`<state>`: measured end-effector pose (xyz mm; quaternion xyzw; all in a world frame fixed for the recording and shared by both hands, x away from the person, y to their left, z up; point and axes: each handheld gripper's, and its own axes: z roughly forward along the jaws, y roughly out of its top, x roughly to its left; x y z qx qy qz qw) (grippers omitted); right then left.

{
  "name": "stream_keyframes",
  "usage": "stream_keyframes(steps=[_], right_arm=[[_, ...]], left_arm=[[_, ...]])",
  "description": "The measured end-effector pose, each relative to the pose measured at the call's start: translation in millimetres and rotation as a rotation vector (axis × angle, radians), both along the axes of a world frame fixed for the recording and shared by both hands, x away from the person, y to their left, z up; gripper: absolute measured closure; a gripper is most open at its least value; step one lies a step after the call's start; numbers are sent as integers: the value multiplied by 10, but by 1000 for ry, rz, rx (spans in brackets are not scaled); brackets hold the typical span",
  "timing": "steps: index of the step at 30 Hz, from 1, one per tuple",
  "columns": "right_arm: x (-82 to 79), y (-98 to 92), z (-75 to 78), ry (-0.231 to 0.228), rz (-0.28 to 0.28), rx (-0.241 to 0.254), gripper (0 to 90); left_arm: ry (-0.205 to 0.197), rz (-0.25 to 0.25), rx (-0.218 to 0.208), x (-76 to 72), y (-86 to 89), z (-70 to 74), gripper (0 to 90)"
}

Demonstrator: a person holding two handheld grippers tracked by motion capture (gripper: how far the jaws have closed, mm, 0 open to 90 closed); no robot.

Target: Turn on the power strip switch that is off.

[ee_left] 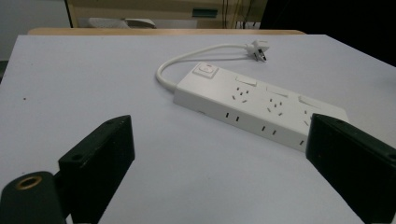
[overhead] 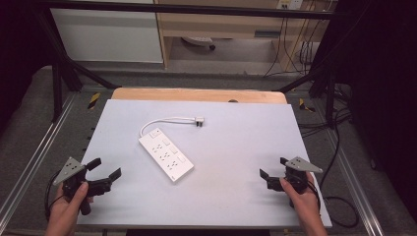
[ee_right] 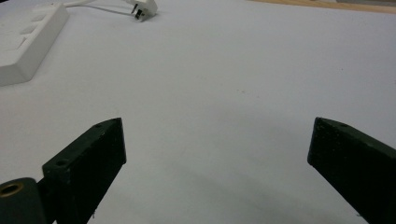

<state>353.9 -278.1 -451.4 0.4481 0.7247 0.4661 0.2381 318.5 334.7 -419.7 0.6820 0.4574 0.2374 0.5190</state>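
Left gripper (ee_left: 219,158), jaws spread wide, nothing between. Ahead: white power strip (ee_left: 261,105) flat on pale table (ee_left: 93,79), switch (ee_left: 206,70) at far end, cord (ee_left: 187,58) looping to plug (ee_left: 258,48).

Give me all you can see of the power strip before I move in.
The power strip is a long white block, plastic by its look, flat on the white table, set at a diagonal left of centre. Its top carries a switch at the far end and rows of sockets. A short white cord loops to its plug, lying unplugged. Nothing else touches it.
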Motion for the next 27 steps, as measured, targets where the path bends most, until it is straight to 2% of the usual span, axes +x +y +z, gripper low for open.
stream_keyframes(steps=[12, 19, 27], right_arm=[[0, -15, 20, -8, -13, 13, 38], [2, -2, 35, -17, -9, 6, 36], [7, 18, 34, -24, -3, -5, 33]], left_arm=[[-7, -13, 21, -5, -34, 8, 81], [-17, -25, 4, -10, -48, 37, 82], [-31, -39, 3, -23, -71, 56, 82]])
